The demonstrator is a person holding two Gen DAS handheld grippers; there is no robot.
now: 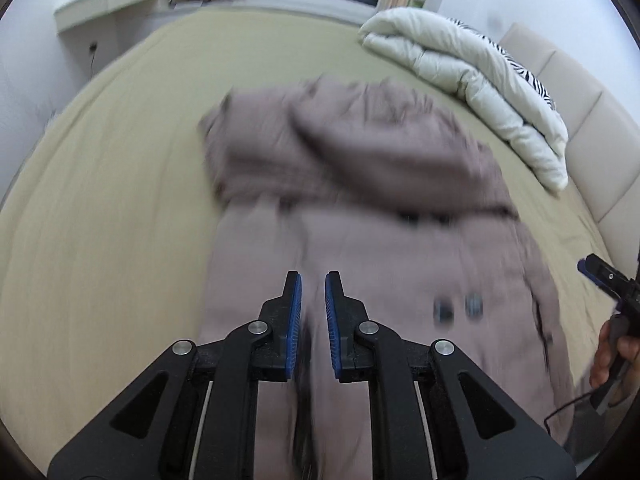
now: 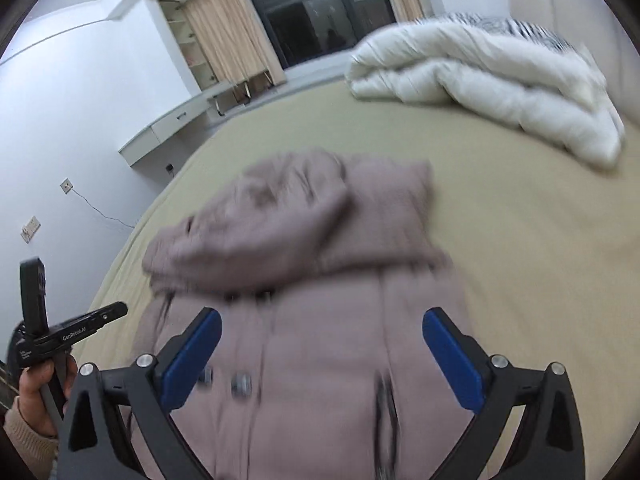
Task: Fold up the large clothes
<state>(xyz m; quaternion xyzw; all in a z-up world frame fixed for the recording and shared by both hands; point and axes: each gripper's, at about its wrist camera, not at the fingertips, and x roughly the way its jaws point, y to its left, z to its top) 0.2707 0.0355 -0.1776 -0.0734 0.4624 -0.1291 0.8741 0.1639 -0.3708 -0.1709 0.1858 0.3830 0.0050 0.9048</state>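
A mauve padded coat (image 1: 360,208) (image 2: 320,364) lies spread on the beige bed (image 1: 100,208) (image 2: 520,240), blurred by motion. Its hood (image 1: 384,140) (image 2: 260,224) lies at the far end, and two metal snaps (image 1: 460,308) (image 2: 236,384) show on the front. My left gripper (image 1: 313,280) hovers over the lower part of the coat, its blue pads a narrow gap apart with nothing pinched between them. My right gripper (image 2: 322,316) hangs above the coat's middle with its jaws spread wide and nothing in them. A hand (image 1: 612,356) (image 2: 36,396) holds each gripper at the other view's edge.
A folded white duvet (image 1: 472,92) (image 2: 480,84) lies on the far right of the bed, with zebra-print fabric (image 1: 524,68) behind it. A padded headboard (image 1: 584,120) runs along the right. A wall desk (image 1: 112,0) (image 2: 168,128) and a dark window (image 2: 320,12) are beyond the bed.
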